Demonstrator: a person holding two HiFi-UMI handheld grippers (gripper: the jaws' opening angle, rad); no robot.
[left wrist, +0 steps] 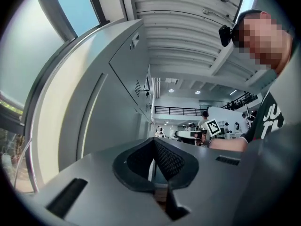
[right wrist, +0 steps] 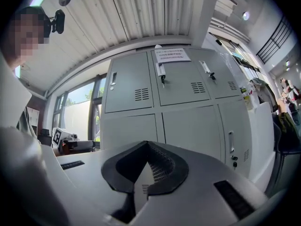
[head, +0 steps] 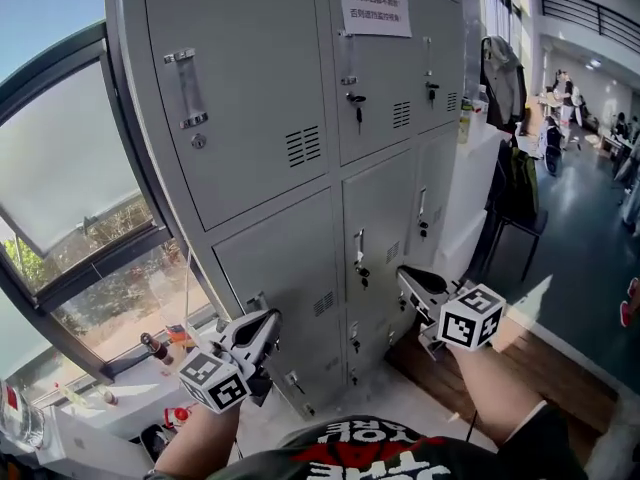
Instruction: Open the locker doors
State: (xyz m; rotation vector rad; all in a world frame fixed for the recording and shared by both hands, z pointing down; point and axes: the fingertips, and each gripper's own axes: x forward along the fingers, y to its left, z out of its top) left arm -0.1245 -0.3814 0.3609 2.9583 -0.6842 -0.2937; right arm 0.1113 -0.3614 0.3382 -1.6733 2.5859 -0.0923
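The lockers (head: pixel 260 118) are smooth, matt grey painted metal with shiny metal handles (head: pixel 187 88) and a paper notice (head: pixel 374 3). The floor (head: pixel 550 368) looks like wood. The left gripper (left wrist: pixel 153 144) has a smooth matt plastic shell and black textured pads (left wrist: pixel 171 160)

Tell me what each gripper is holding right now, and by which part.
Nothing. The left gripper and right gripper are both shut and empty, short of the lockers.

Light grey lockers (head: pixel 260 118), a white notice (head: pixel 374 3) with reddish print, black-and-white patterned marker cubes (head: pixel 470 318).
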